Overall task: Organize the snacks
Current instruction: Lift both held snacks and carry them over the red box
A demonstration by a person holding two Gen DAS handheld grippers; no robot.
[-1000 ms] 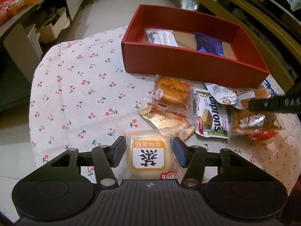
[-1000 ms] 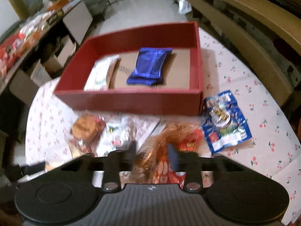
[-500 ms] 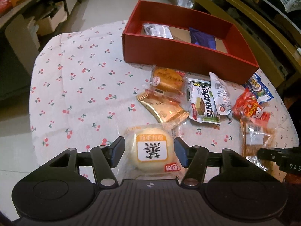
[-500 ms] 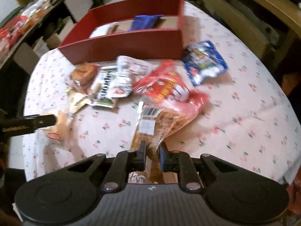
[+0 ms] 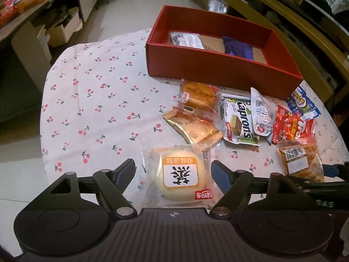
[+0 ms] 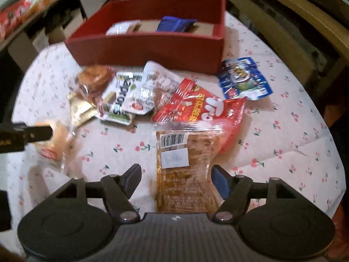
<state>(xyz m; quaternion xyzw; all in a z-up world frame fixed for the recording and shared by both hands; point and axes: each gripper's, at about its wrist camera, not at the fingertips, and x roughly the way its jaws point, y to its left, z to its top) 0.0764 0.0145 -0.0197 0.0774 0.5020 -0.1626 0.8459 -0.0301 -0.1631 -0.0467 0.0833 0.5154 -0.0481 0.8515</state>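
Left tongs (image 5: pixel 173 171), jaws just spread, straddle the wrapped bun (image 5: pixel 180 176) lying on the counter (image 5: pixel 91 100); the pads stand clear of it. Right tongs (image 6: pixel 175 178), jaws likewise just spread, straddle the clear bag (image 6: pixel 185 170) without pressing it. Remaining snack packets lie between these and the red box (image 5: pixel 218 69), which holds a white packet (image 5: pixel 187 40) and a blue packet (image 5: pixel 237 48).

The right gripper (image 6: pixel 175 178) hangs over the near edge of the surface (image 6: pixel 283 131), jaws just opened wide either side of a clear bag of brown snacks (image 6: pixel 185 170), not pressing it. A red packet (image 6: pixel 196 107) lies beyond; the red box (image 6: pixel 148 45) stands at the far edge
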